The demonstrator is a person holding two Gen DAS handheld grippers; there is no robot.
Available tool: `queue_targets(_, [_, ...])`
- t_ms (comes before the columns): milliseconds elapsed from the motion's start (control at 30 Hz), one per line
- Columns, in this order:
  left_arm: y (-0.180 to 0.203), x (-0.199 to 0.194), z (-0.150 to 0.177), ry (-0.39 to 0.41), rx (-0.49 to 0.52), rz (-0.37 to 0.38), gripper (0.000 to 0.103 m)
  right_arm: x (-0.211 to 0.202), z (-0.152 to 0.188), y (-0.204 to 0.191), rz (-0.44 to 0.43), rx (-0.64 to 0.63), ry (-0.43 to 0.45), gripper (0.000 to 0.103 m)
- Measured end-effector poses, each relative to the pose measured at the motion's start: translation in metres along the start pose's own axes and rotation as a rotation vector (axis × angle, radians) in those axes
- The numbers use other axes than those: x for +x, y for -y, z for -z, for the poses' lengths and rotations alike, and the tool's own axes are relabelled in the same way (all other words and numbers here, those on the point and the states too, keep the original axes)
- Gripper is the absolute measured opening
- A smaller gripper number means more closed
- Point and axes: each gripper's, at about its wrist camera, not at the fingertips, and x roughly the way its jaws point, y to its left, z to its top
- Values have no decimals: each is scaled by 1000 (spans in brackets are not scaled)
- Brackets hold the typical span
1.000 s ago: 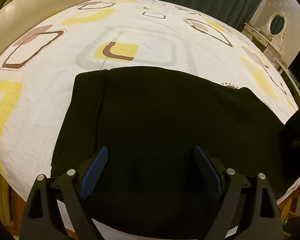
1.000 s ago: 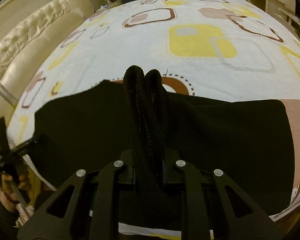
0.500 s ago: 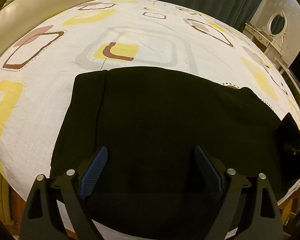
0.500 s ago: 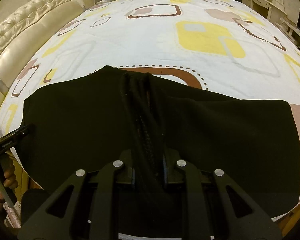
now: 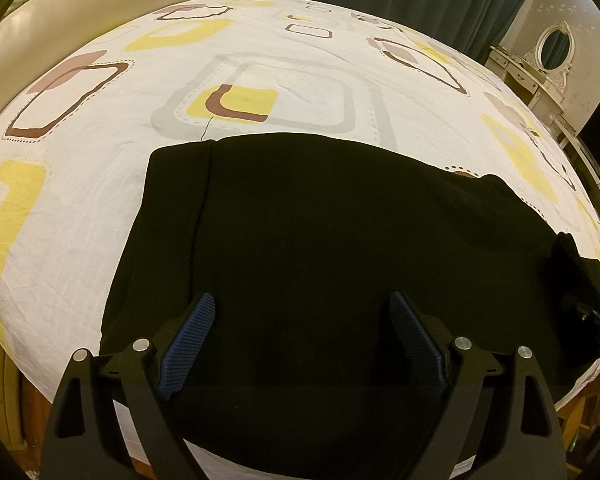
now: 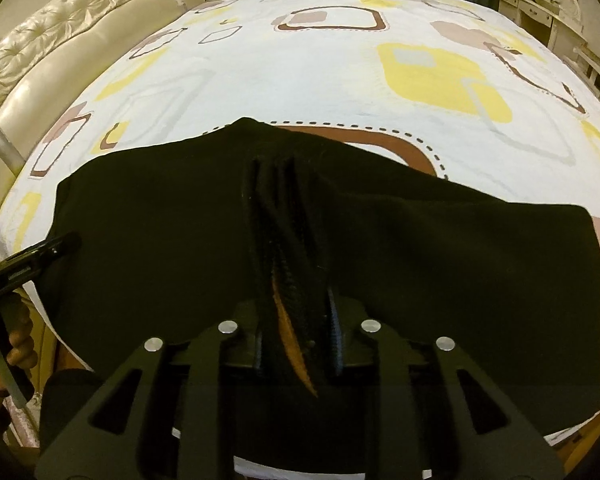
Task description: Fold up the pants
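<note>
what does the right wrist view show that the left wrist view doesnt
Only the right wrist view shows the bunched ridge of black fabric running up between the right tongs, whose jaws are opening around it, plus a hand at the left edge and the tufted headboard.

Only the left wrist view shows the left tongs wide open above flat cloth, and the pants' left edge.

Both show the black pants spread on the patterned bedsheet, the curtain and the oval mirror.
</note>
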Motion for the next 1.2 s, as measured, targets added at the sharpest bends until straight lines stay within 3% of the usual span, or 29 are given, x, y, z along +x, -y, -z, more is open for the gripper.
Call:
queue_targets(333, [0, 0, 0, 1, 1, -2, 88, -6, 12, -5, -130, 54, -19, 33])
queue_targets(867, [1, -4, -3, 14, -1, -19, 88, 8, 24, 0, -209, 69, -18, 40])
queue_targets(1100, [12, -17, -4, 60, 34, -28, 88, -15, 21, 17, -338, 126, 39, 43])
queue_targets(1200, [19, -22, -4, 73, 50, -13, 88, -38, 11, 46, -414, 186, 112, 52])
